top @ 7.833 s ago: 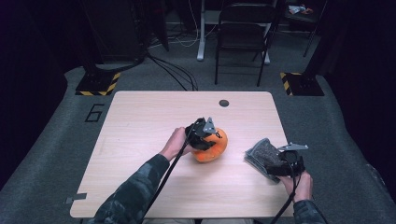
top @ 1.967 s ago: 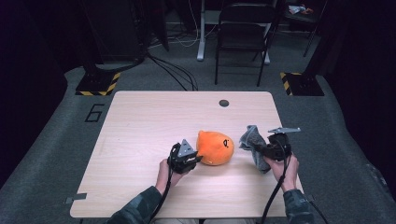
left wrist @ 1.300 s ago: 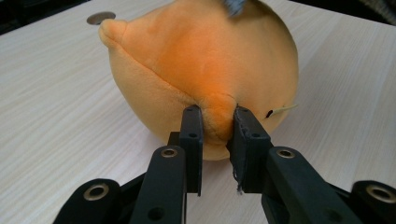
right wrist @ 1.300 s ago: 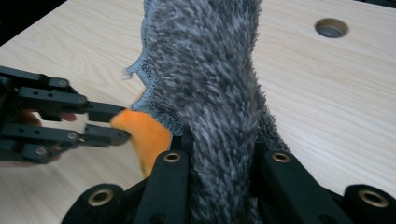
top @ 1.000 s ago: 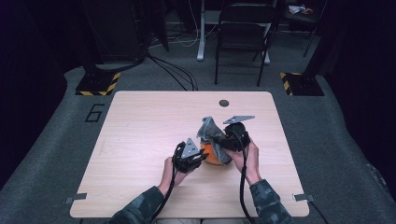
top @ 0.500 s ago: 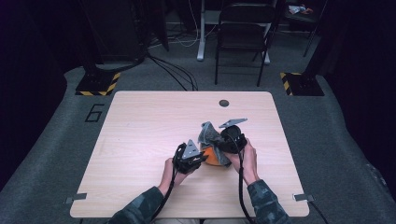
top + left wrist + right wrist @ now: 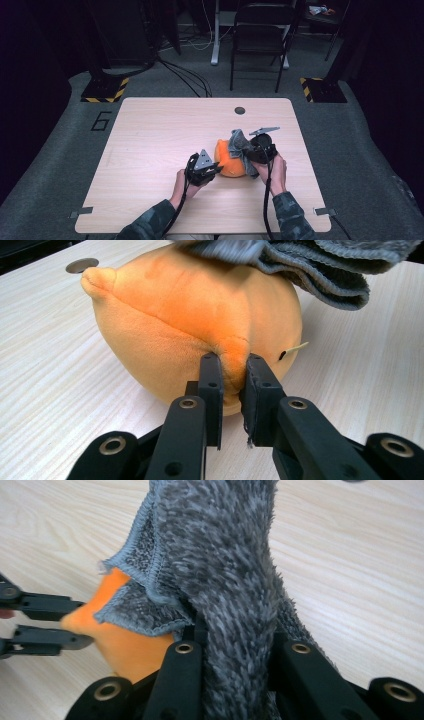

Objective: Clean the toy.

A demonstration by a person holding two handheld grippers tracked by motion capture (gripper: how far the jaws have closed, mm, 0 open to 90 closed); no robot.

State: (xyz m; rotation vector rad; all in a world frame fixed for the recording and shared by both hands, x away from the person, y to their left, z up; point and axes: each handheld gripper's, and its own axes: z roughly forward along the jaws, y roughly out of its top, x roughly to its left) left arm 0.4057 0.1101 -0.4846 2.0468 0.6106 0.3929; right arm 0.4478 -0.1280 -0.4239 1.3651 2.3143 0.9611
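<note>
An orange plush toy lies on the wooden table in the high view. My left gripper is shut on a fold of the toy's near side, pinching orange fabric between its jaws. A grey fluffy cloth drapes over the toy's top and right side. My right gripper is shut on this cloth, which bulges up between its jaws. The orange toy peeks out under the cloth in the right gripper view, with the left gripper at its left edge.
A round grommet hole sits near the table's far edge. A black chair stands beyond the table on the grey floor, and hazard-striped floor plates lie at the far left and right.
My right gripper has come down and toward the left with the grey cloth, laying it further over the orange toy. The left gripper has kept its hold in place.
</note>
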